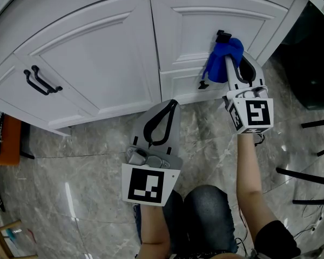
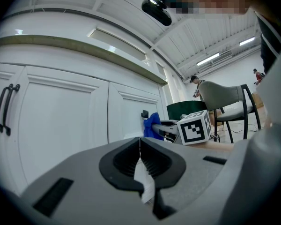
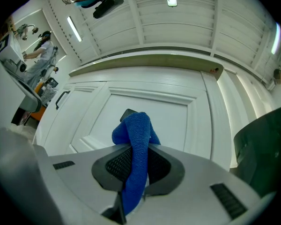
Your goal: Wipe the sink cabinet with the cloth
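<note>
The blue cloth, bunching against the sink cabinet door in the upper right of the head view, is probably risking a snag on the black handle just beside it, or slipping loose, since the right gripper is pinching only one fold. That arm is stretching forward; the left gripper is hovering lower centre, jaws together, empty.

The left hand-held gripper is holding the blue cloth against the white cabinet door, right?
Not quite. It's the right hand-held gripper holding the blue cloth against the white cabinet door; the right gripper view shows it. The left hand-held gripper holds nothing.
</note>
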`<state>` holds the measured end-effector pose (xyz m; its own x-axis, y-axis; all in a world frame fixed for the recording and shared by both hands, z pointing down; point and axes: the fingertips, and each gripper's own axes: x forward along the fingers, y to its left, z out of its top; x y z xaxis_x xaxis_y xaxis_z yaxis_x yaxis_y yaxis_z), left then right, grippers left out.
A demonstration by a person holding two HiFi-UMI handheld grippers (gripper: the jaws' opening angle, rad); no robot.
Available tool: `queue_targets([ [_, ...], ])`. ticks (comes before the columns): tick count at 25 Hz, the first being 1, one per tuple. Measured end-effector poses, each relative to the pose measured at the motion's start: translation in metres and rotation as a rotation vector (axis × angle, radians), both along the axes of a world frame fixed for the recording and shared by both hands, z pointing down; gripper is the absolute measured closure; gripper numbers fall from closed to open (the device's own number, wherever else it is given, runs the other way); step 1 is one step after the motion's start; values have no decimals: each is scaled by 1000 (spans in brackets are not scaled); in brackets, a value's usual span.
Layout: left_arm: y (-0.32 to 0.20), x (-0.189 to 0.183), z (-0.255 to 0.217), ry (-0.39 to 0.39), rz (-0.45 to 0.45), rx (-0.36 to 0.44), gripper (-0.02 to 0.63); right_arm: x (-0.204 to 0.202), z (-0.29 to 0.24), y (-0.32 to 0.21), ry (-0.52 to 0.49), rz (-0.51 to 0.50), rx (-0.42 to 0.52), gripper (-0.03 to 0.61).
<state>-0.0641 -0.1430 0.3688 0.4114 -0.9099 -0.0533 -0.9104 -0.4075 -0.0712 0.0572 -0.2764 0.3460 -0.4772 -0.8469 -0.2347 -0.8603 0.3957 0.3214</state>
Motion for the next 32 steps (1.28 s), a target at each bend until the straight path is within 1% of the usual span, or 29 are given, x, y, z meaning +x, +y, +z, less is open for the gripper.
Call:
queue_targets([
  [9, 1, 4, -1, -13, 10, 5, 607, 9, 0, -2, 20, 17, 9, 518],
  [15, 0, 6, 0, 3, 15, 2, 607, 19, 0, -5, 27, 32, 15, 518],
  [25, 1, 6, 0, 6, 17, 1, 607, 52, 1, -13, -3, 84, 6, 518],
  [30, 1, 5, -1, 5, 17, 4, 607, 56, 1, -13, 79, 103, 22, 518],
  [32, 2, 4, -1, 10, 14, 4, 607, 59, 2, -13, 91, 115, 27, 518],
])
